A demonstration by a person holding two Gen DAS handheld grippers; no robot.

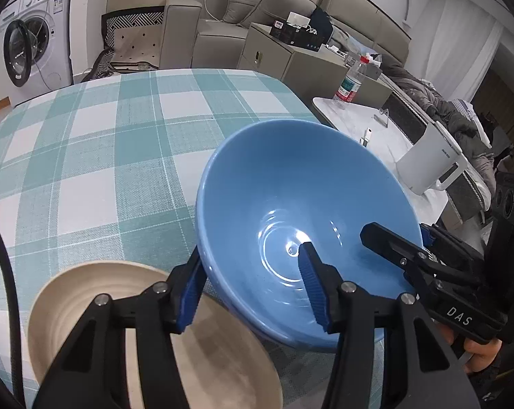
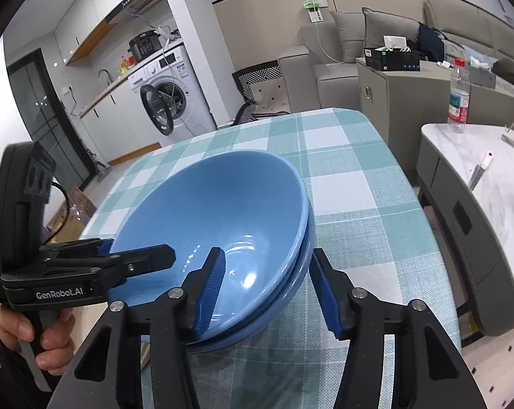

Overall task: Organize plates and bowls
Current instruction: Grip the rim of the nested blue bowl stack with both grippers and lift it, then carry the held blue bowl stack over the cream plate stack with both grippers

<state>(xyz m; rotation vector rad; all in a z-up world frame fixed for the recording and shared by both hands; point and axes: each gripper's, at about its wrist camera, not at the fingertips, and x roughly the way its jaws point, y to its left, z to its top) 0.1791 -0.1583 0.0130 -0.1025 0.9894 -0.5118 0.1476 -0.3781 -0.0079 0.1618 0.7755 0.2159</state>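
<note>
Two blue bowls (image 2: 229, 204), one nested in the other, sit on the teal checked tablecloth (image 2: 352, 187). From the left wrist view only the top blue bowl (image 1: 291, 187) shows. My left gripper (image 1: 251, 255) straddles its near left wall, one pad outside against the wall and the other inside. My right gripper (image 2: 266, 254) straddles the opposite wall the same way, with its left pad inside and its right pad on the outer rims. Each gripper also shows in the other's view: the right gripper (image 1: 403, 238) and the left gripper (image 2: 137, 247). A beige ridged plate (image 1: 69, 293) lies under my left gripper.
A marble side table (image 2: 488, 177) stands past the table's right edge with a white kettle (image 1: 430, 163) and a water bottle (image 2: 459, 99) on it. A washing machine (image 2: 175, 99) and a sofa (image 1: 229, 17) are behind. A hand (image 2: 28, 334) holds the left gripper.
</note>
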